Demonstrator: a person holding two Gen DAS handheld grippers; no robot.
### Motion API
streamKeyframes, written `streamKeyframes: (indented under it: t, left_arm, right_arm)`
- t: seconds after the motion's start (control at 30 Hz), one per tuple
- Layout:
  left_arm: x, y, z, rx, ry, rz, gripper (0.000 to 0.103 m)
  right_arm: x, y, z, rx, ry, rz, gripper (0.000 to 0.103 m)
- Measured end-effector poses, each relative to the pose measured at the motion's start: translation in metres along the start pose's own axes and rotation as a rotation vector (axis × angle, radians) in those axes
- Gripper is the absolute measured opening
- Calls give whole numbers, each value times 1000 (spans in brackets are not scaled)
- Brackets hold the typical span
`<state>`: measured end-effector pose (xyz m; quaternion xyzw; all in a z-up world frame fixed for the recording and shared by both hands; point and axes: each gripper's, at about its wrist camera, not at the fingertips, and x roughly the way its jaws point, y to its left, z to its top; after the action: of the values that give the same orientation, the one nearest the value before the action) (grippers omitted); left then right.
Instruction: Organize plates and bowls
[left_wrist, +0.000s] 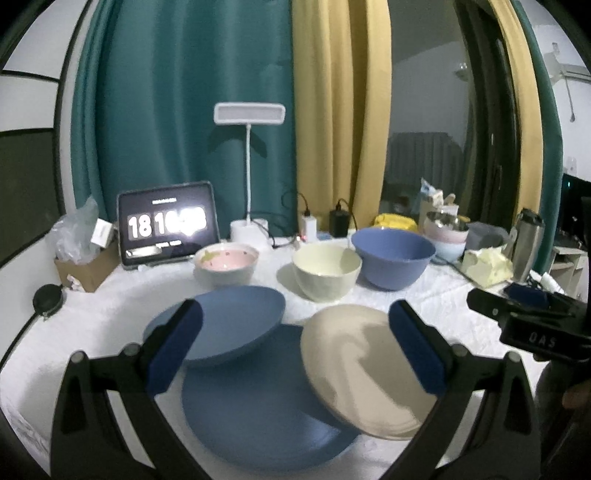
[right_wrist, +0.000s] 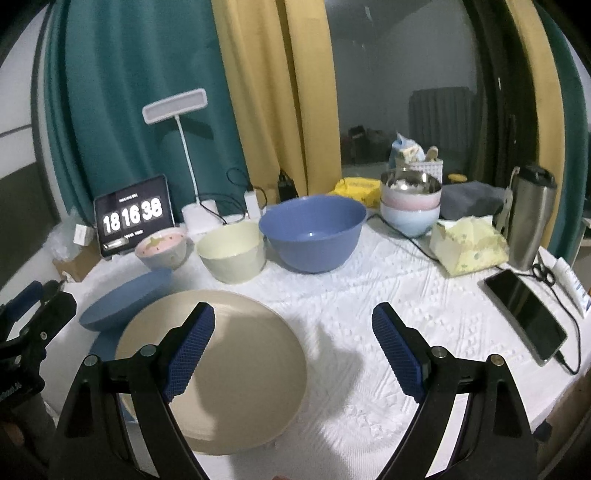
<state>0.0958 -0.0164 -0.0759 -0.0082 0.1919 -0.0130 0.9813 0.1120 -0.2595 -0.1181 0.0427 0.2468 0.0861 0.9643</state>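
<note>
Both claws wide open, left gripper (left_wrist: 293, 349) and right gripper (right_wrist: 293, 350), gripping nothing. Beige plate (right_wrist: 212, 369) and small blue plate (left_wrist: 218, 325) tilted on big blue plate (left_wrist: 258, 402); bowls behind. Could slide off if nudged.

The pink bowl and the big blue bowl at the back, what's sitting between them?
A cream bowl stands between the pink bowl and the blue bowl; the right wrist view shows it, and the left wrist view too.
</note>
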Motion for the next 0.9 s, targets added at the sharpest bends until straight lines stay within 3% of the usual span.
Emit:
streamKeyframes:
  t: [0.4,0.5,0.63,0.7,0.8,0.9]
  left_arm:
    - [38,-7,-13,30,102,4,100]
    - [48,-10,-17,45,142,10,85]
    - [57,-16,-23,72,166,9,81]
    - [61,-19,-25,80,183,8,63]
    - [69,-21,-28,70,219,9,47]
    - [74,-23,-31,76,241,21,42]
  right_arm:
    - [49,-15,-17,27,104,9,90]
    - [61,-20,-23,39,140,14,90]
    - [75,-28,-31,68,185,31,85]
    - [83,-31,-35,83,217,45,82]
    - [87,-31,-35,82,237,60,74]
    - [94,-29,-37,62,276,81,59]
